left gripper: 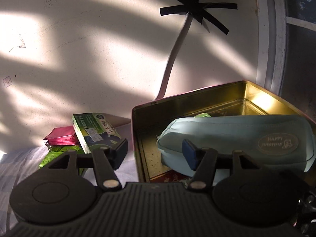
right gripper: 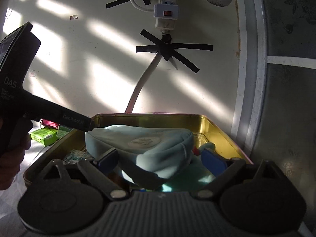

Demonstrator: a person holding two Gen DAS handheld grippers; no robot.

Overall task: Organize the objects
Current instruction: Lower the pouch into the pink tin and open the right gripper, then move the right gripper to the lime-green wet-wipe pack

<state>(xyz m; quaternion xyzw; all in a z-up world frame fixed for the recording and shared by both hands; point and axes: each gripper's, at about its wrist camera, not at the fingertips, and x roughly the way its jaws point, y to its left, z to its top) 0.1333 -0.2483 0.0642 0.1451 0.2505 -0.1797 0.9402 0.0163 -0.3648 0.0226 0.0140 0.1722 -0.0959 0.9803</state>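
Observation:
A gold metal tin [left gripper: 197, 96] stands open on a pale cloth, and a light blue zip pouch [left gripper: 237, 138] marked "HAPPY EVERYDAY" lies inside it. My left gripper [left gripper: 155, 154] is open. Its jaws straddle the tin's left wall, the right pad in front of the pouch's end, with nothing pressed. In the right wrist view the pouch [right gripper: 142, 140] fills the tin [right gripper: 150, 116]. My right gripper [right gripper: 161, 161] is wide open around the pouch's near end, with gaps at both pads. The left gripper's black handle [right gripper: 59, 116] reaches in over the tin's left rim.
Left of the tin lie a green-and-white box [left gripper: 96, 132], a magenta wallet [left gripper: 61, 138] and a green box [left gripper: 57, 154]. Small items sit under the pouch [right gripper: 76, 156]. A taped cable [left gripper: 177, 49] and power strip [right gripper: 166, 6] hang on the wall behind; a window frame [left gripper: 276, 39] stands right.

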